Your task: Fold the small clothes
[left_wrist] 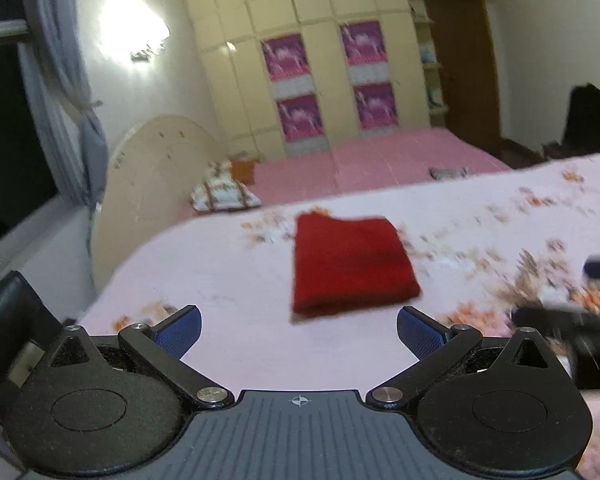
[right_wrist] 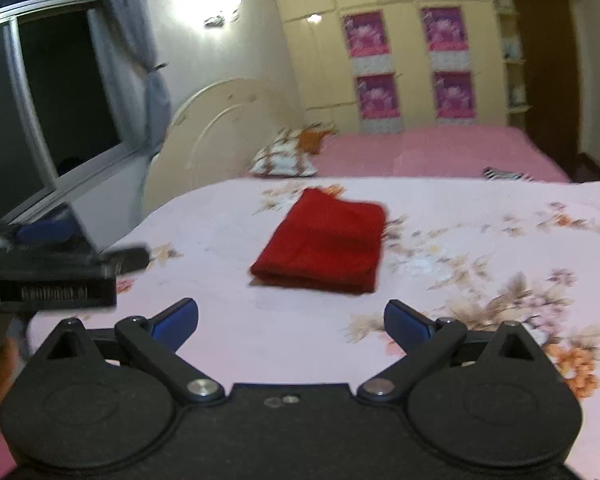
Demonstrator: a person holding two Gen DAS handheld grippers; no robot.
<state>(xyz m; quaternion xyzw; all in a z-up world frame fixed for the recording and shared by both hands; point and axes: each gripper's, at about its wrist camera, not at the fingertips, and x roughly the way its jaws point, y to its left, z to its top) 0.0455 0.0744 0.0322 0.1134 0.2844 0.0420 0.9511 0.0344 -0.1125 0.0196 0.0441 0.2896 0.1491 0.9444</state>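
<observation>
A red cloth [left_wrist: 350, 264] lies folded into a neat rectangle on the pale floral sheet [left_wrist: 220, 280]. It also shows in the right wrist view [right_wrist: 324, 248]. My left gripper [left_wrist: 299, 330] is open and empty, held back from the cloth's near edge. My right gripper [right_wrist: 291, 320] is open and empty too, also short of the cloth. The right gripper shows blurred at the right edge of the left wrist view [left_wrist: 572, 312]. The left gripper shows blurred at the left of the right wrist view [right_wrist: 60, 268].
A pink bed [left_wrist: 380, 160] with a patterned pillow [left_wrist: 224, 194] lies beyond the floral sheet. A cream headboard [left_wrist: 152, 184] stands at the left, a window [right_wrist: 60, 100] with grey curtains beside it. Cream wardrobes [left_wrist: 312, 60] line the far wall.
</observation>
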